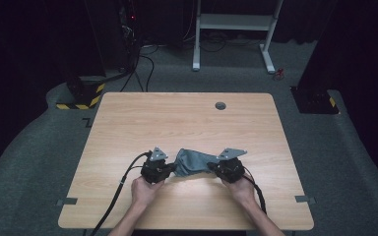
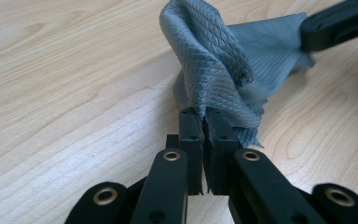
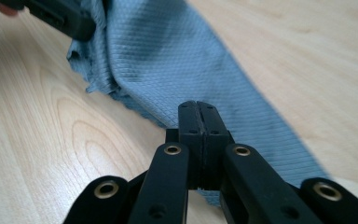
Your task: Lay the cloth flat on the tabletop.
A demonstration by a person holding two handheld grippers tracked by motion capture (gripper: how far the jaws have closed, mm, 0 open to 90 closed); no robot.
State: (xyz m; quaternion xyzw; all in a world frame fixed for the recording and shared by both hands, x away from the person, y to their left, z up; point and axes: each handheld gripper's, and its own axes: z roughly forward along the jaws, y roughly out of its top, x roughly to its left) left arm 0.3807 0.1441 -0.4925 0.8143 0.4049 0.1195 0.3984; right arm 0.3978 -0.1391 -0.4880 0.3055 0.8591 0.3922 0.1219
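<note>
From where I sat, the wooden table (image 1: 187,118) carried little besides the work: a small round grey grommet (image 1: 220,105) set into its far edge, well apart from my hands, and beyond it on the grey carpet a white metal frame (image 1: 234,22) and a yellow-and-black striped base (image 1: 81,101), none of them in my way. The grey cloth (image 1: 192,161) lay near the table's front edge, stretched between the two tools. My left gripper (image 2: 205,122) was clenched on one bunched end of it, the fabric rising from the jaws in a rumpled, upright fold. My right gripper (image 3: 198,116) had its jaws pressed together; the cloth ran beneath and past them, and I believe its edge was pinched there, though the grip itself was hidden by the jaws. The cloth looked soft and thin, woven with a fine diamond quilting on one face and narrow ribs on the other, its hem slightly frayed. The tabletop was smooth, pale, with a flowing grain.
</note>
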